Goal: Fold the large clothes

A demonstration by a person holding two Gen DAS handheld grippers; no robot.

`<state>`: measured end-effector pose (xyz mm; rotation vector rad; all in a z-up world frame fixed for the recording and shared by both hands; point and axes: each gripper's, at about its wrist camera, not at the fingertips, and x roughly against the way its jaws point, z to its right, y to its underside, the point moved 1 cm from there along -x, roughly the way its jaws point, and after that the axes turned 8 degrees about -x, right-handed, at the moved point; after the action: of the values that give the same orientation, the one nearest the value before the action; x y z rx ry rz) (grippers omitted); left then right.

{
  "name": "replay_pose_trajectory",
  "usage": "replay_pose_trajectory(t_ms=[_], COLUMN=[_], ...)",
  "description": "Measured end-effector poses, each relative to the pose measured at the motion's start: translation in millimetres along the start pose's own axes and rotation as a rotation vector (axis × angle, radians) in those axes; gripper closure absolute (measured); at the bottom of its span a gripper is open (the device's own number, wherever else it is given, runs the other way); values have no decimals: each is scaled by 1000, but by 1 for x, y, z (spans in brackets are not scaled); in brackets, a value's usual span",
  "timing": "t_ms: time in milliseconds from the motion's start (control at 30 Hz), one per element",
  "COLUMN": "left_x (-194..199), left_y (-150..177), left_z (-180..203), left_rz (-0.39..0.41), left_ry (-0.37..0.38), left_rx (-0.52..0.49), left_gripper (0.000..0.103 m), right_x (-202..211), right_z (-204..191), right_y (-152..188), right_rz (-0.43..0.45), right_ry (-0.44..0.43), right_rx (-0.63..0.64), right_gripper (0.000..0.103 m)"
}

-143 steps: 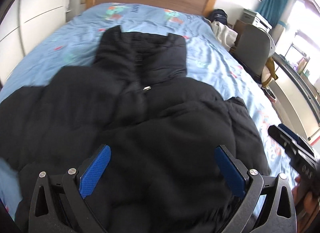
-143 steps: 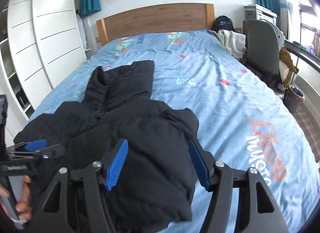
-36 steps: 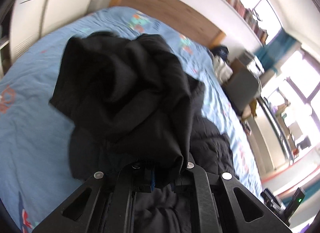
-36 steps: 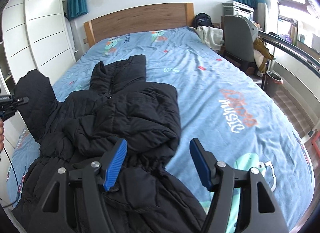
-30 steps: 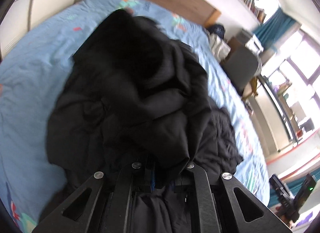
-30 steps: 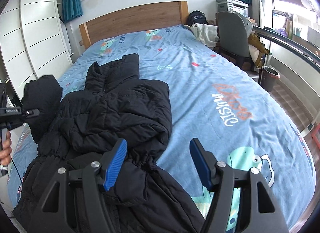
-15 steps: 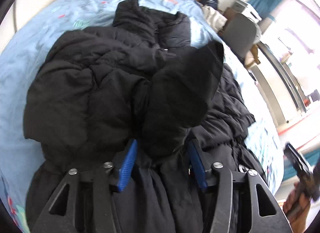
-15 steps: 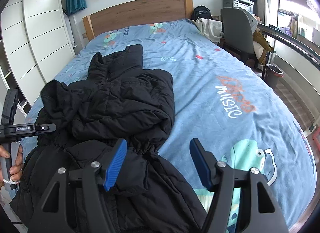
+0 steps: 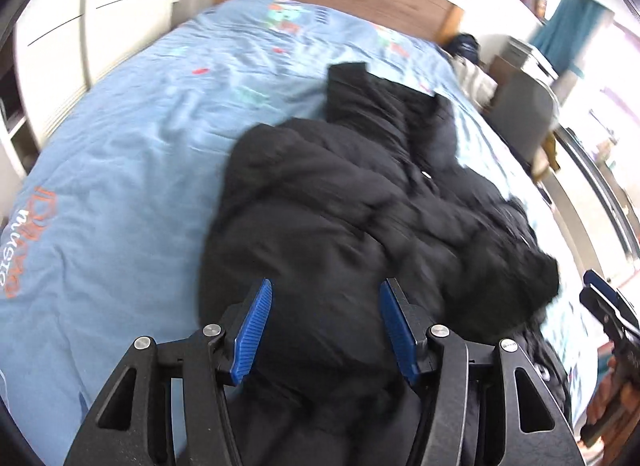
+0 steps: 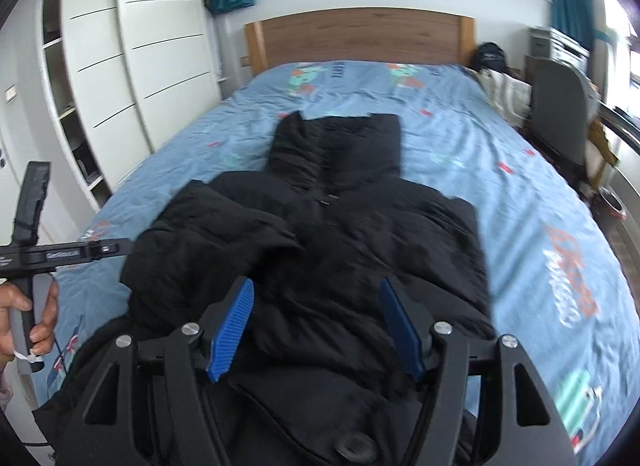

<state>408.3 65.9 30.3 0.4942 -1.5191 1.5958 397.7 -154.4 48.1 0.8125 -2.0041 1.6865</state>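
Across the blue bedsheet (image 10: 532, 193) lay the black puffer jacket (image 10: 360, 242), spread lengthwise down the bed with its collar toward the wooden headboard (image 10: 360, 35) and its hem nearest me. From the right wrist camera I saw both sleeves drawn in over the front of the body, the one on the picture's left bunched into a thick fold. My right gripper (image 10: 316, 322) hung above the lower part of the jacket with its jaws apart — the blue pads stood clear of the fabric and nothing was pinched between them. My left gripper (image 9: 324, 326) showed the same in its own view: jaws apart over a rumpled mound of black padding, the pads not pressing on it, though whether the fabric brushed them I could not tell through the blur. That view was tilted, with the jacket running up toward the right and bare sheet to its left. At the left edge of the right wrist view a hand (image 10: 24, 318) gripped the handle of the left gripper beside the bed. White wardrobe doors (image 10: 160, 65) stood along the left wall — a grey chair (image 10: 560, 113) sat at the bed's right side.
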Motion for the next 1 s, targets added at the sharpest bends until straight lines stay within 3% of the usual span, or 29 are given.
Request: replay_pose_trajectory(t_ms=[200, 433, 533, 700, 867, 1000], left_x=[-31, -77, -83, -75, -44, -57], left_y=[-14, 23, 34, 36, 31, 44], left_z=[-24, -18, -10, -8, 1, 10], left_rz=[-14, -81, -93, -106, -32, -120], left_ry=[-22, -48, -74, -114, -145, -180], left_rx=[33, -23, -53, -42, -55, -103], left_gripper=[47, 45, 44, 44, 44, 44], right_x=[-67, -126, -129, -127, -99, -109], right_z=[-50, -27, -23, -23, -30, -16], right_y=[-12, 30, 49, 50, 38, 53], right_rz=[-38, -205, -208, -240, -185, -283], right_ry=[-51, 3, 3, 22, 36, 55], right_rx=[78, 50, 97, 76, 66, 40], right_gripper=[39, 39, 39, 38, 38, 38])
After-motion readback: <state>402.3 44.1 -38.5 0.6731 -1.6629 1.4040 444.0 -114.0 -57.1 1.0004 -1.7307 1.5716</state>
